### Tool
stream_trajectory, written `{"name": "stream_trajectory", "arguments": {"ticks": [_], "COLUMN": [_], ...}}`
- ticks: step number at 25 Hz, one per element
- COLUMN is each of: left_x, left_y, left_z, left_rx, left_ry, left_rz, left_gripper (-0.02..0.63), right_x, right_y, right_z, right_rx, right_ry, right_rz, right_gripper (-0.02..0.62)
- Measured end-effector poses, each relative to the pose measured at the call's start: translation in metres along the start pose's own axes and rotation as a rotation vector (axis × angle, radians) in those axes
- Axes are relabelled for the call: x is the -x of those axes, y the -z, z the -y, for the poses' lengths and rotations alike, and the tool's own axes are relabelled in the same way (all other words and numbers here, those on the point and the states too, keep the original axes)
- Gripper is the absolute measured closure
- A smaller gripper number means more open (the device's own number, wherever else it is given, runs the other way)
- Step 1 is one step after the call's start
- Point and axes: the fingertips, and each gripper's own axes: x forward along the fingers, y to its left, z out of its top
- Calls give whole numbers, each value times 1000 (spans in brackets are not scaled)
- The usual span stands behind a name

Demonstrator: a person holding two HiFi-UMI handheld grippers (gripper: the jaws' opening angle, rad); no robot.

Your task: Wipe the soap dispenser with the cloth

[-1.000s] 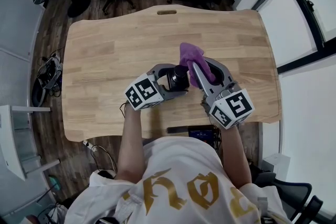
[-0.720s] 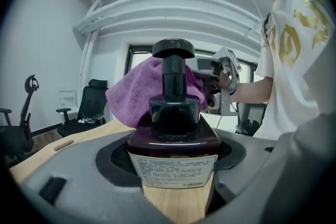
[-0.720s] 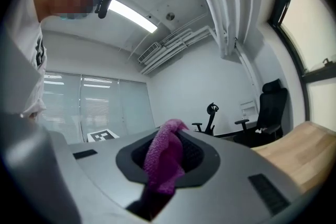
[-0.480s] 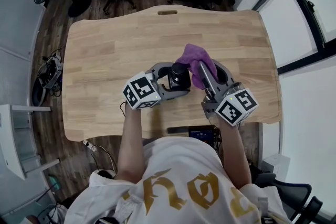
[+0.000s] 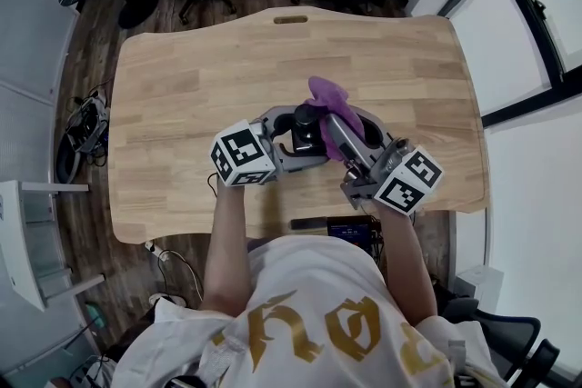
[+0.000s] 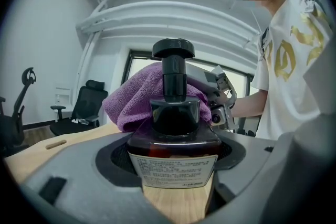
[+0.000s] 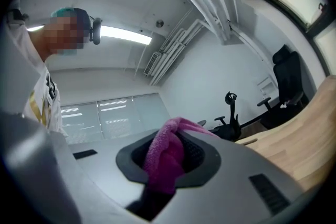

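Our left gripper (image 5: 293,139) clamps the dark pump-top soap dispenser (image 5: 306,124) on the pale wooden table (image 5: 182,86); our right gripper (image 5: 341,127) pinches the purple cloth (image 5: 329,95) against it.

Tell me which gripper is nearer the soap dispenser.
Left. The left gripper is shut on the soap dispenser body; the right gripper sits just beside it, holding the purple cloth at its far side.

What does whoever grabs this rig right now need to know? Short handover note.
Left gripper: shut on the soap dispenser, which is upright and seems to stand on the table.
Right gripper: shut on the cloth, which lies against the soap dispenser's far side, by the pump.
Done: both things gripped, cloth at the soap dispenser.
Left: wipe round body and pump; how much is already wiped cannot be told.
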Motion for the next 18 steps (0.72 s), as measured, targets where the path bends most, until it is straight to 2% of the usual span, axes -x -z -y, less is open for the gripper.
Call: {"name": "stream_trajectory", "arguments": {"ticks": [2,8,18], "left_x": [0,-1,6], "left_y": [1,5,15], "left_z": [0,-3,-14], "left_rx": [2,3,16], "left_ry": [0,-16,-69], "left_rz": [-5,-22,-41], "left_gripper": [247,247,247], "right_x": [0,-4,-7], "right_y": [2,11,20], "right_z": [-1,-5,-30], "right_rx": [1,102,108], "right_ry": [-17,-18,-122], "right_rz": [-13,-89,-140], "right_gripper": [547,546,546]}}
